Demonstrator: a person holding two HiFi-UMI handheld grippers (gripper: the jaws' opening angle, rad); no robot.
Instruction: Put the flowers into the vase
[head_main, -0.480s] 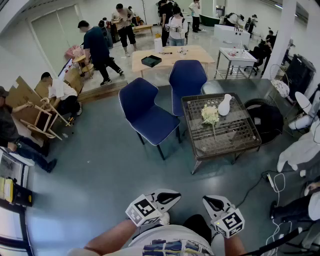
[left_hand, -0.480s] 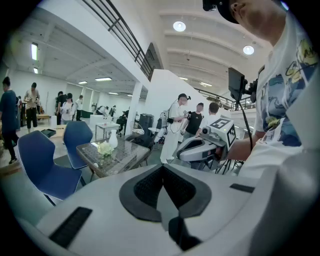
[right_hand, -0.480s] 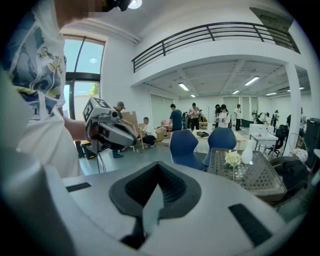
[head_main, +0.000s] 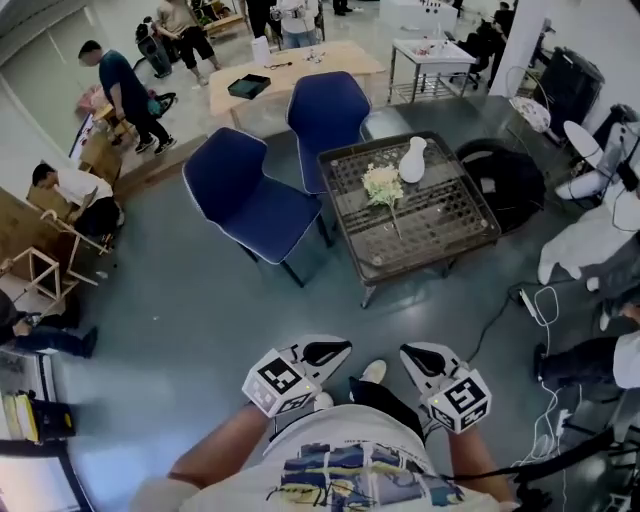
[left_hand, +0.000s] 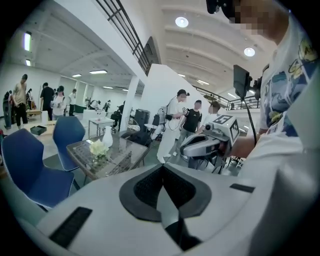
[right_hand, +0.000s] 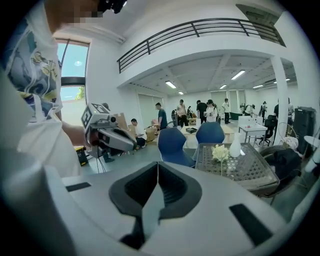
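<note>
A bunch of pale cream flowers (head_main: 383, 186) lies on a low glass-topped wicker table (head_main: 440, 230), its stem toward me. Just right of the blooms stands a white vase (head_main: 412, 161). Both show small in the left gripper view, flowers (left_hand: 98, 148) and vase (left_hand: 107, 137), and in the right gripper view, flowers (right_hand: 219, 153) and vase (right_hand: 235, 146). My left gripper (head_main: 327, 352) and right gripper (head_main: 415, 359) are held close to my body, well short of the table. Each has its jaws pressed together with nothing between them.
Two blue chairs (head_main: 250, 200) (head_main: 328, 112) stand left of and behind the table. A black round seat (head_main: 510, 180) is at its right, and cables (head_main: 535, 300) trail over the grey floor. Several people work around tables and cardboard at the back and left.
The head view has shifted: the table, chairs and people sit higher and more to the left in the frame. Both grippers stay shut near my body.
</note>
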